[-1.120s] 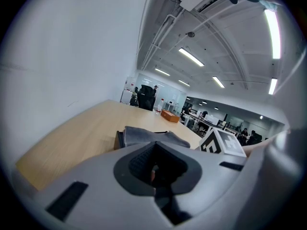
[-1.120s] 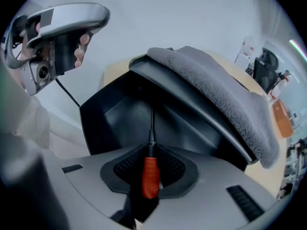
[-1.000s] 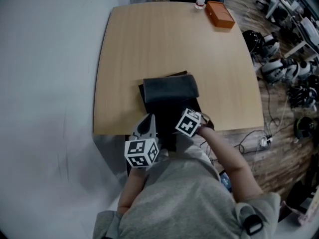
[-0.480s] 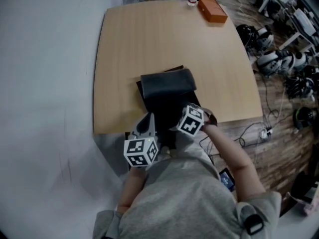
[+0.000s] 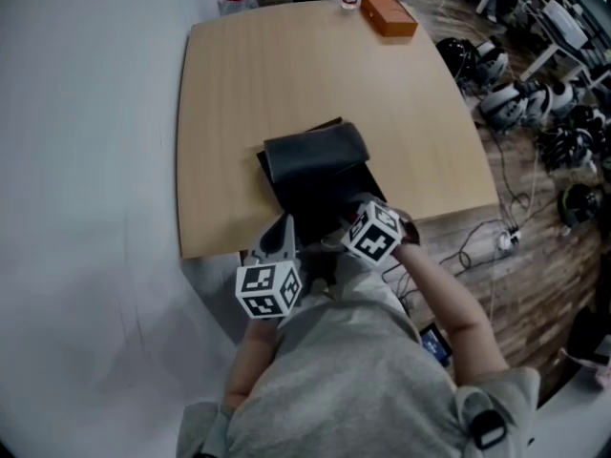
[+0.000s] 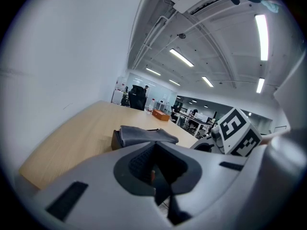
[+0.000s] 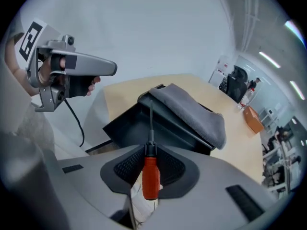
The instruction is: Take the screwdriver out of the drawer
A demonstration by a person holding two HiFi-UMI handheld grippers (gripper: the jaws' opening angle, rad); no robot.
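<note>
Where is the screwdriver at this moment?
In the right gripper view, the screwdriver is clamped by its red handle in the right gripper, with its shaft pointing toward the open black drawer beneath the grey cloth.

Wooden table (image 5: pixel 239 84) and floor clutter
A grey cloth (image 5: pixel 315 153) lies near its near edge, an orange box (image 5: pixel 388 14) far; cables (image 5: pixel 496 246) right.

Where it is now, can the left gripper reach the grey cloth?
Probably yes: the left gripper faces the grey cloth, nothing stands between, and the right gripper is to one side.
</note>
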